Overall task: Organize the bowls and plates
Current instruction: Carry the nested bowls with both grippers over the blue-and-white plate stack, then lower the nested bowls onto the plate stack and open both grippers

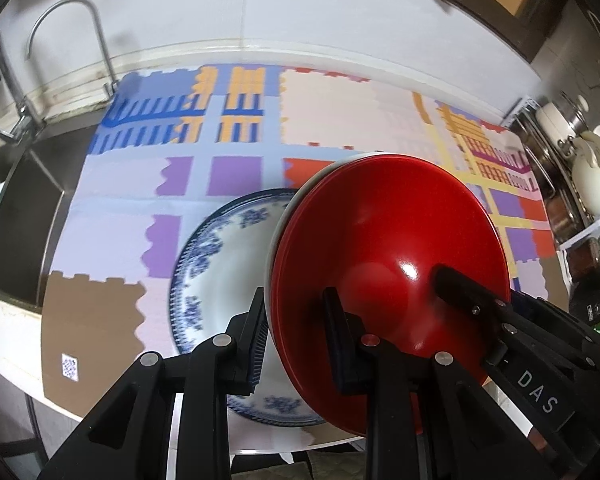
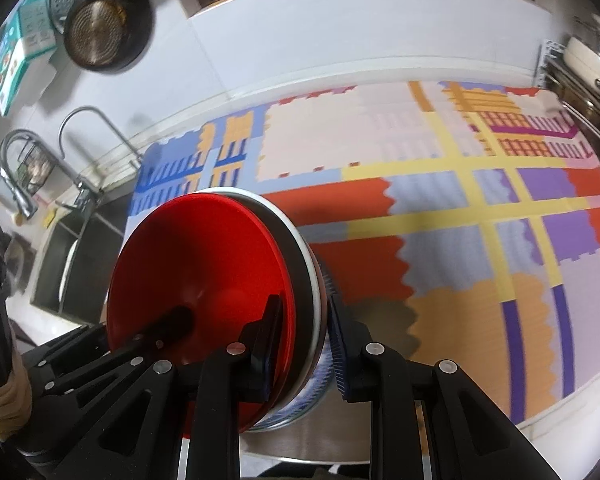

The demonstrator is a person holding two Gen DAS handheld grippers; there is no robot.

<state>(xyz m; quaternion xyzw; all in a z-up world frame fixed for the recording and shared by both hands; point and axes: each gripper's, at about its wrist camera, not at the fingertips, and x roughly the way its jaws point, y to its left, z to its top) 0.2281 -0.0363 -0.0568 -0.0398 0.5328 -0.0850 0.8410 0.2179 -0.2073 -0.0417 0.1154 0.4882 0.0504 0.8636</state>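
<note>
A stack of nested bowls, a red bowl (image 1: pixel 380 232) innermost and a white outer rim (image 2: pixel 314 280) around it, hangs above the patchwork mat (image 1: pixel 340 112). My left gripper (image 1: pixel 296 340) is shut on the stack's near rim, one finger inside the red bowl and one outside. My right gripper (image 2: pixel 304 336) is shut on the opposite rim of the red bowl (image 2: pixel 196 256) in the same way. In the left wrist view one of the right gripper's fingers (image 1: pixel 456 284) reaches into the bowl. A blue-and-white plate (image 1: pixel 220 264) lies on the mat under the stack.
A steel sink (image 1: pixel 20 216) with a curved faucet (image 1: pixel 100 40) borders the mat on the left. Pots and a cream teapot (image 1: pixel 592 172) crowd a rack on the right. A dark pan (image 2: pixel 100 28) hangs on the wall. The mat (image 2: pixel 460 240) stretches to the right.
</note>
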